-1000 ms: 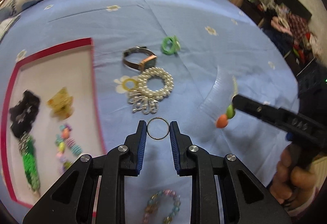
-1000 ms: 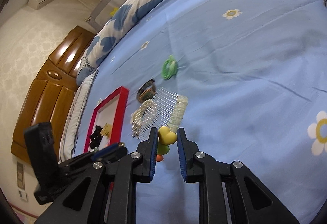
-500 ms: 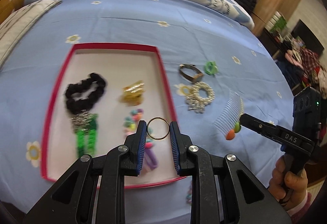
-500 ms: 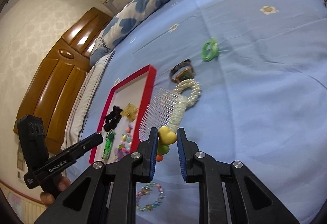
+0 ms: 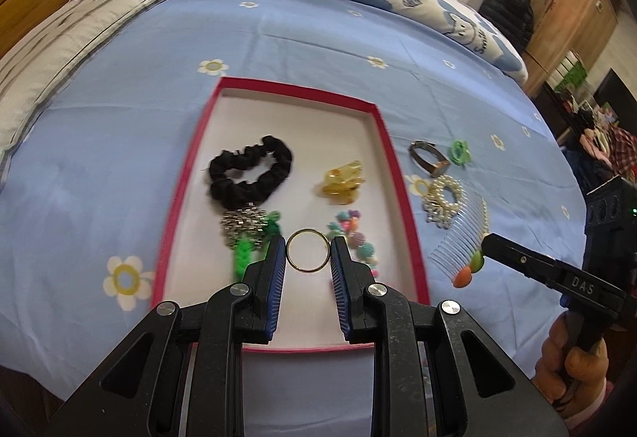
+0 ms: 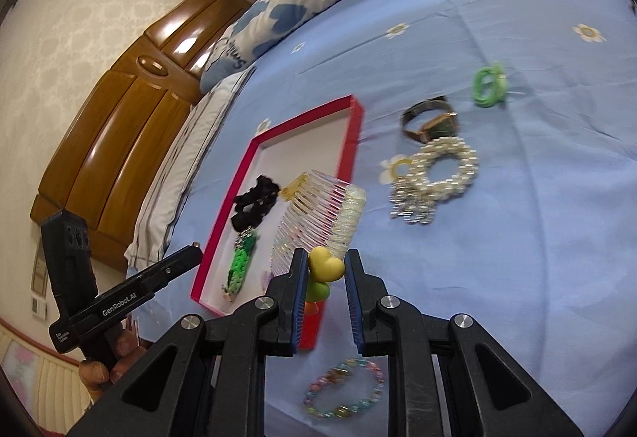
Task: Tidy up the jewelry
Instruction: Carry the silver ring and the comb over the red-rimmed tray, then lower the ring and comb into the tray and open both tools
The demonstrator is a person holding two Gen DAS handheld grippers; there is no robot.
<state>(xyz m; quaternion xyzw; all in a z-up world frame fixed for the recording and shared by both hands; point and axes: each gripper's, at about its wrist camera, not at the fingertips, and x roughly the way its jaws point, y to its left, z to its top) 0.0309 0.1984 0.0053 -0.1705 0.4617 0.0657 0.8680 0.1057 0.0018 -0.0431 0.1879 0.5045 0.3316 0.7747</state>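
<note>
A thin gold metal ring (image 5: 309, 250) is gripped between the blue pads of the left hand-held gripper (image 5: 309, 253), held above the red-rimmed white tray (image 5: 400, 174) on the blue flowered bed sheet (image 5: 119, 142). Inside the tray lie a black fabric scrunchie (image 5: 251, 174), a yellow hair claw (image 5: 343, 182) and a green woven bracelet (image 5: 245, 253). A clear plastic hair comb with coloured heart beads (image 6: 318, 222) is clamped by the right hand-held gripper (image 6: 326, 273) beside the tray's right edge. A pearl bracelet (image 6: 442, 168) rests on the sheet.
</note>
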